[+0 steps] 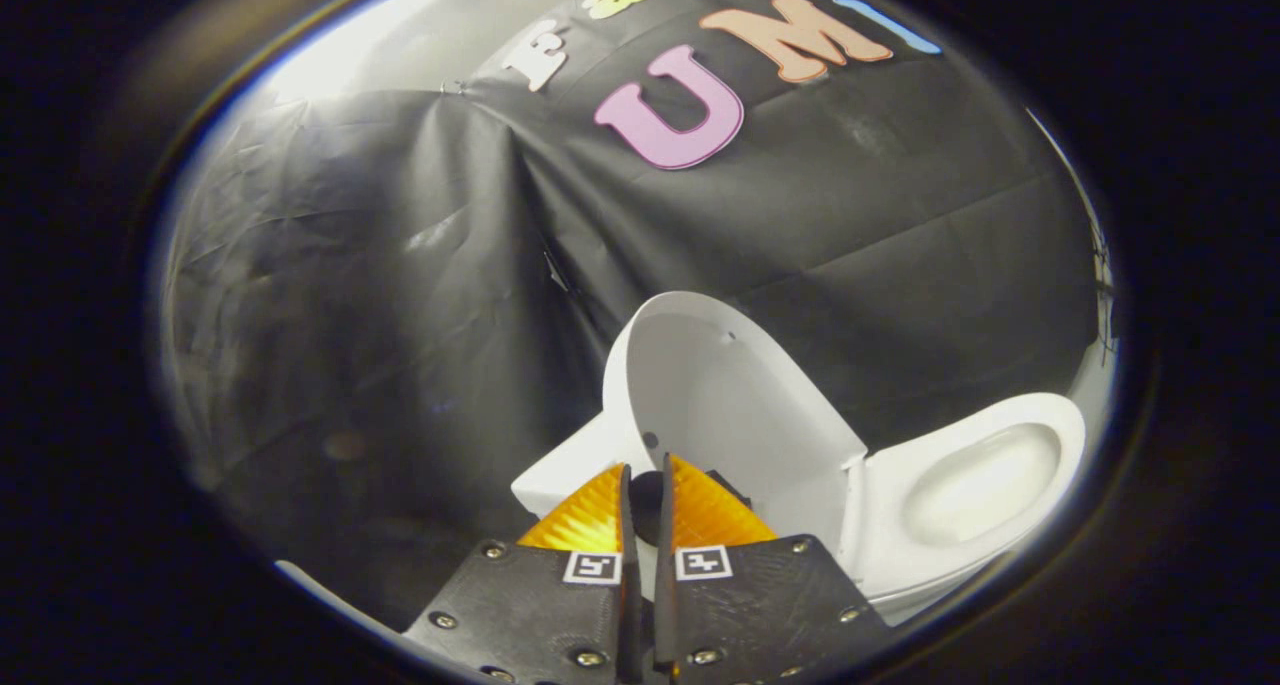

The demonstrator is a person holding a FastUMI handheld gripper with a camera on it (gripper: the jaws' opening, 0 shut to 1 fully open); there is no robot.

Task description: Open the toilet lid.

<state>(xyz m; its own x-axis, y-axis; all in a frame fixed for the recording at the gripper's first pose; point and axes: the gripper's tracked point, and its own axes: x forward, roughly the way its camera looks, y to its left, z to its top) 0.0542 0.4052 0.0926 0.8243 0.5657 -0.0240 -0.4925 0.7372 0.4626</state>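
The white toilet lid (720,405) stands raised, its inner face toward me, leaning back against the white tank (560,475). Beside it lie the seat and the open bowl (980,485). My gripper (645,470) is at the lid's rim, with its fingers (585,525) drawn close together. The lid's edge runs into the narrow gap between them. A small dark round piece (646,500) on the lid also shows in that gap. The lower part of the lid is hidden behind the fingers.
Black cloth (400,295), the booth's wall, hangs close behind the toilet and off to the side of the tank. A bright pale wall (380,35) shows above the cloth.
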